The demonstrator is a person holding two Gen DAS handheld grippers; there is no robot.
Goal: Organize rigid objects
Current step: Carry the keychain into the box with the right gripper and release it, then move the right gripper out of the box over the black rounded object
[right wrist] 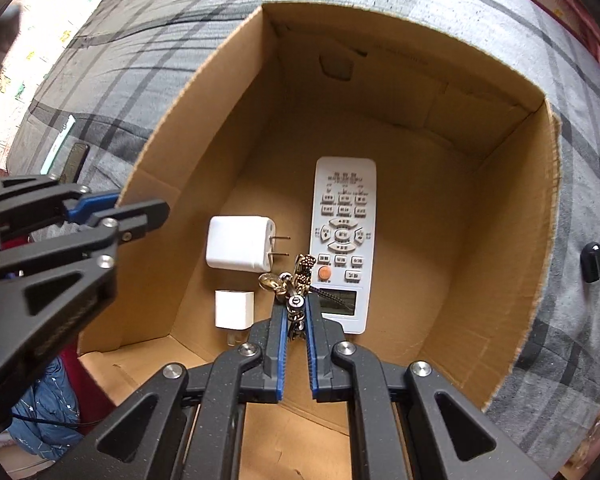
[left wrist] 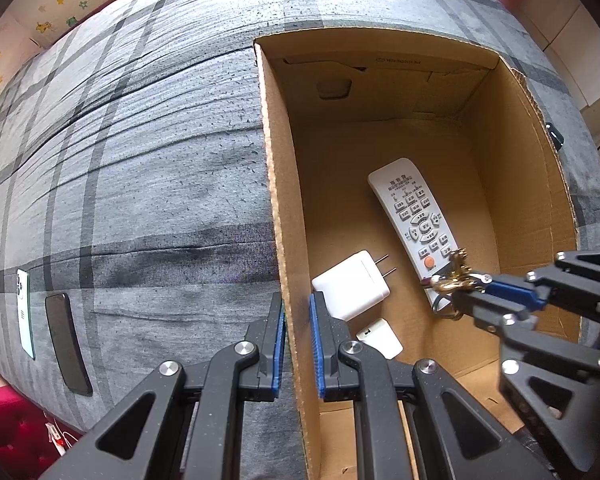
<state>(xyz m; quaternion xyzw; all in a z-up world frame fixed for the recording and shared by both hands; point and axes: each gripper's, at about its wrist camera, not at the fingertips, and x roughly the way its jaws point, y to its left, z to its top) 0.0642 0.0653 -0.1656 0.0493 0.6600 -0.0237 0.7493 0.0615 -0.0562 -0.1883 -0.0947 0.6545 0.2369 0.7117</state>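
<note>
Lowering a bunch of keys (right wrist: pixel 296 280) into the cardboard box (right wrist: pixel 512 208) while the other hand steadies its wall.

Clamped tight on the key ring, the right gripper (right wrist: pixel 296 312) hangs the keys and their brass charm just over the lower end of the white remote (right wrist: pixel 342 240), probably so they drop inside rather than on the bedcover. The left gripper (left wrist: pixel 298 308) has its jaws nearly closed over the box's left wall, pads either side of the cardboard, which likely keeps the box from sliding. A large white charger (right wrist: pixel 240 242) and a smaller white plug (right wrist: pixel 234 309) already lie on the floor of the box beside the remote, leaving little bare space under the keys. Outside, two phones (left wrist: pixel 66 340) rest on the grey plaid bedcover (left wrist: pixel 140 160) to the left, and a small black object (right wrist: pixel 593 262) lies to the right.
</note>
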